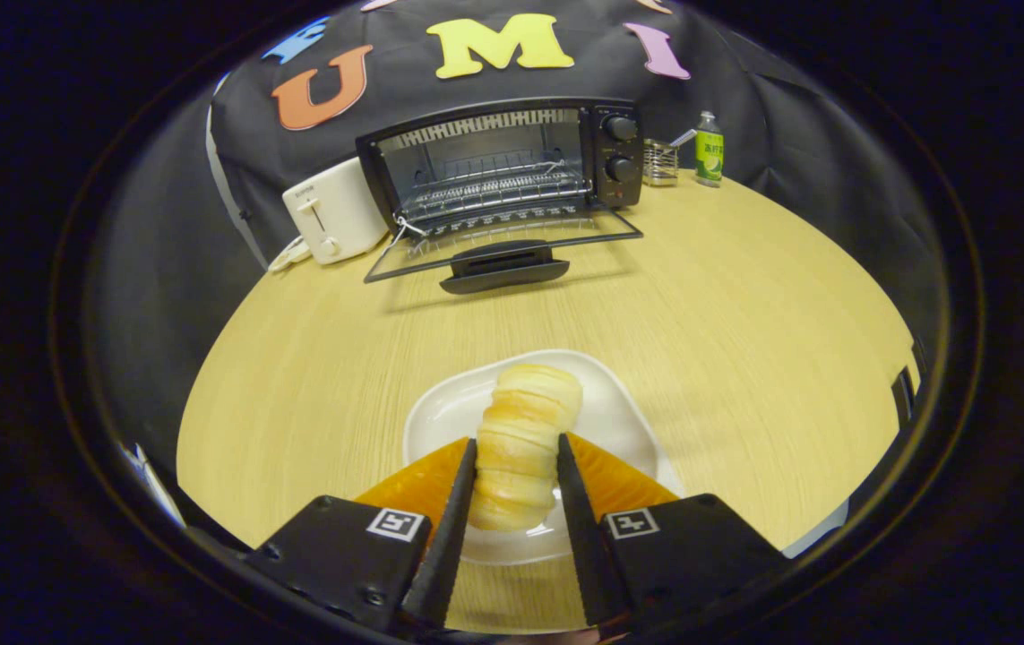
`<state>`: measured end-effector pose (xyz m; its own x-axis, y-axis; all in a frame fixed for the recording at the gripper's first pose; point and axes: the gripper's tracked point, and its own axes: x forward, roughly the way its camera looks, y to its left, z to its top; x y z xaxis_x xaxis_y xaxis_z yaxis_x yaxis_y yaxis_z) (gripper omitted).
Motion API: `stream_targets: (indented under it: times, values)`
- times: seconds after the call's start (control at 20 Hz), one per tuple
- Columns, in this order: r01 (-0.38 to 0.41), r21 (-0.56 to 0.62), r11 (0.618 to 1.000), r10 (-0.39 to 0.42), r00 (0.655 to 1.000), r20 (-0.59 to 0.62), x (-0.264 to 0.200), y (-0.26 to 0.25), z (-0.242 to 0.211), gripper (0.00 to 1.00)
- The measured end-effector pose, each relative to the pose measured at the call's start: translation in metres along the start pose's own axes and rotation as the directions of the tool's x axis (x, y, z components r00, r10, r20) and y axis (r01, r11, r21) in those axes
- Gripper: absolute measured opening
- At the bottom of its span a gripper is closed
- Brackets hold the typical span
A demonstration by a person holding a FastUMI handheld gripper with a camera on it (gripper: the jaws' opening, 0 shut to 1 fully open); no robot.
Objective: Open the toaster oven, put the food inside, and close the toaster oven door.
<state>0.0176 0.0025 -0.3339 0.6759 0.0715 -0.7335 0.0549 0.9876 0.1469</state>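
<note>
Pale wood-grain laminate covers the rounded table (727,296), smooth and matte, with fine lines running across it. Near its front edge sits a glossy white plate (619,421) with softly rounded corners. Over it is a golden bread roll (522,448), long and ridged in soft spiral bands, its near end between the fingers of the gripper (516,461). Both fingers press against the roll's sides, pinching it, with the far end reaching beyond the fingertips.

Toward the back edge of the table stands the toaster oven (494,161), a black metal box with two round knobs on its right panel. Its glass door (503,246) is dropped flat toward the front, the black handle at its leading edge. Inside, a wire rack (494,193) spans the cavity, and nothing lies on it.

Just left of the oven, touching or nearly so, stands a white plastic toaster (332,210) with rounded corners. At the oven's right is a small wire-mesh holder (659,163), and beside that a green-labelled bottle (709,148).
</note>
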Motion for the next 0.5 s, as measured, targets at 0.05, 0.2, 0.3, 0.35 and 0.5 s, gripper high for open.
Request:
stream_targets:
  times: [0.05,0.2,0.3,0.35,0.5]
  values:
    - [-0.004,0.003,1.000,0.004,1.000,0.010,-0.002,0.001,0.003,0.56]
    - [-0.024,0.018,1.000,0.023,0.998,0.054,-0.012,0.004,0.016,0.48]
    - [-0.047,0.039,0.998,0.044,0.996,0.080,-0.021,0.008,0.028,0.45]
    - [-0.056,0.043,0.997,0.052,0.994,0.094,-0.023,0.009,0.037,0.44]
    - [-0.094,0.065,0.993,0.084,0.986,0.142,-0.031,0.016,0.067,0.43]
